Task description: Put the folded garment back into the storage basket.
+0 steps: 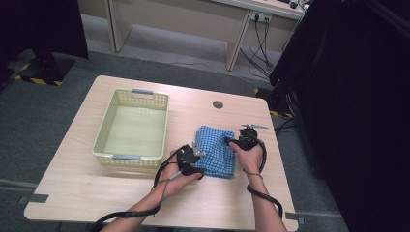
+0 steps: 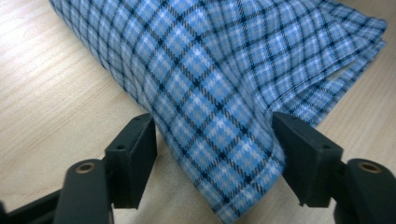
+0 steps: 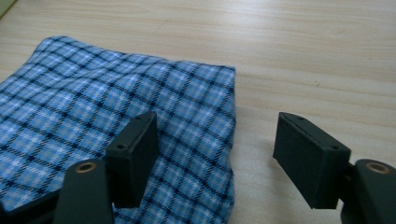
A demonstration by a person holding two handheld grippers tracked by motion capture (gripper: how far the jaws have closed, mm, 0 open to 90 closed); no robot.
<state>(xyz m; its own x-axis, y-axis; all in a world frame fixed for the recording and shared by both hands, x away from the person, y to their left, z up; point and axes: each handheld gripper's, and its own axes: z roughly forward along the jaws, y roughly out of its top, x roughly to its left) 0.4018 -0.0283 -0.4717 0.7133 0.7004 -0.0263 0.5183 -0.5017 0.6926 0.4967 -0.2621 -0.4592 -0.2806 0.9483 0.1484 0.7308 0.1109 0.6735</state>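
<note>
A folded blue-and-white checked cloth (image 1: 215, 151) lies on the light wooden table (image 1: 72, 188), just right of an empty pale yellow perforated plastic basket (image 1: 106, 145). The left tool (image 2: 215, 156) straddles the cloth's near left corner with its jaws apart, one jaw touching the fabric edge and the other clear of it. The right tool (image 3: 217, 156) sits at the cloth's right edge, jaws apart, one over the fabric and one over bare wood.

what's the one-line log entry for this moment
left tool: open, cloth corner between jaws | right tool: open, straddling cloth edge | basket: empty
</note>
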